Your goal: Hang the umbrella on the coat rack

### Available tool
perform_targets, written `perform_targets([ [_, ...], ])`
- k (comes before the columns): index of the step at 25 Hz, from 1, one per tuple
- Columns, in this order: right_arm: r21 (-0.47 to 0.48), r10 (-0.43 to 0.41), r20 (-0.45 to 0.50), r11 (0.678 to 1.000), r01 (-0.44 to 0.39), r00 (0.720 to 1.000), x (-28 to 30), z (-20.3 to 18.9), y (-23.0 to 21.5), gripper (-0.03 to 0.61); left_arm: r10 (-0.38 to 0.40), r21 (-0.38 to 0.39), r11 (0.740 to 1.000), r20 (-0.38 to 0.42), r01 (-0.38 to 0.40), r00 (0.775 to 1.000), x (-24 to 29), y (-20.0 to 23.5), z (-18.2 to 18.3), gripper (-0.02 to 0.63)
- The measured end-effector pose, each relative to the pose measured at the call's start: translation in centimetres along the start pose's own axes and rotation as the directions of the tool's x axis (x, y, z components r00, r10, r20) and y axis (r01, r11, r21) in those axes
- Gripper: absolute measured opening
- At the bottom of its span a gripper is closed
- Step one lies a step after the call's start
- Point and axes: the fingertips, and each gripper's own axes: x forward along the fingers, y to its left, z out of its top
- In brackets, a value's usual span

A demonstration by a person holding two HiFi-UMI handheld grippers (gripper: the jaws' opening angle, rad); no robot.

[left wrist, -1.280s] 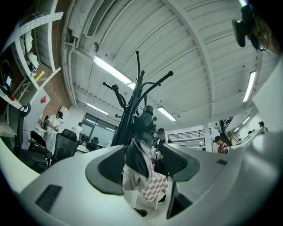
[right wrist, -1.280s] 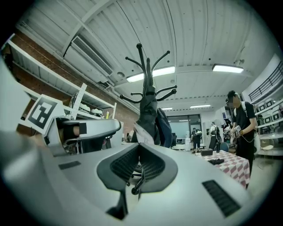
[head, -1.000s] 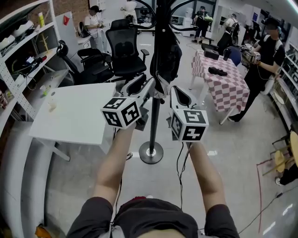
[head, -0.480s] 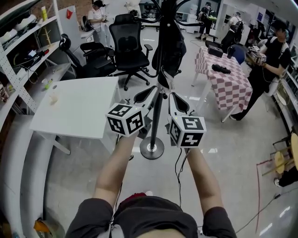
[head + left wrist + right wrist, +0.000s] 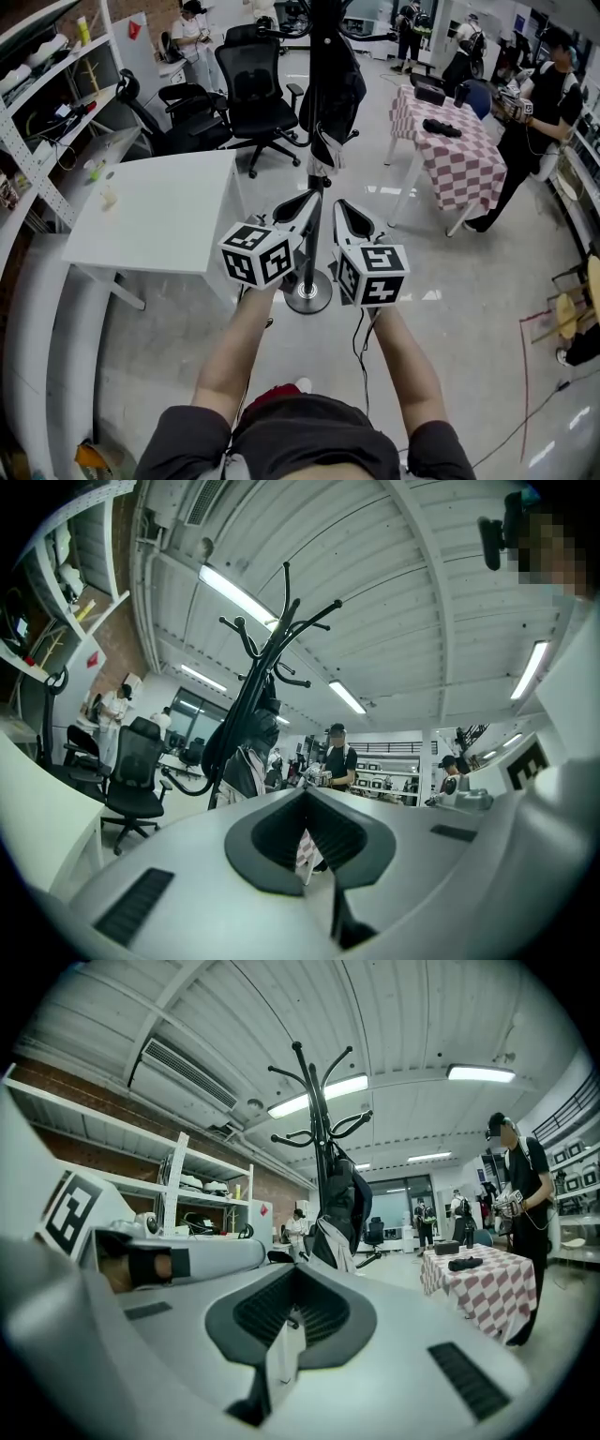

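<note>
A black folded umbrella (image 5: 330, 89) with a pale lower end hangs on the black coat rack (image 5: 314, 246); nothing holds it. It also shows as a dark bundle on the rack in the left gripper view (image 5: 246, 750) and in the right gripper view (image 5: 343, 1202). My left gripper (image 5: 312, 197) is shut and empty, just left of the rack's pole and below the umbrella. On the other side of the pole my right gripper (image 5: 339, 206) is also shut with nothing in it. Both point level at the rack. The closed jaws fill the low part of each gripper view (image 5: 306, 803) (image 5: 294, 1283).
The rack's round base (image 5: 307, 298) stands on the floor below the grippers. A white table (image 5: 150, 225) is at the left, black office chairs (image 5: 253, 94) behind it, shelves (image 5: 37, 122) far left. A checkered table (image 5: 450, 159) and a standing person (image 5: 530, 112) are at the right.
Both grippers have sunk from the umbrella's pale lower end to lower beside the pole. The umbrella stays hanging on the rack, free of them.
</note>
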Motion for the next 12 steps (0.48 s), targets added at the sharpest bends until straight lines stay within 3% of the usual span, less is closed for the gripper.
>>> perform_targets([
  [12,-0.013,0.028,-0.028,1.000,-0.028,0.999,-3.8,-2.0,1.1,0.017,0.034,0.005,0.999,-0.042,-0.033,0.999,-2.1,-3.0,-3.0,0.011],
])
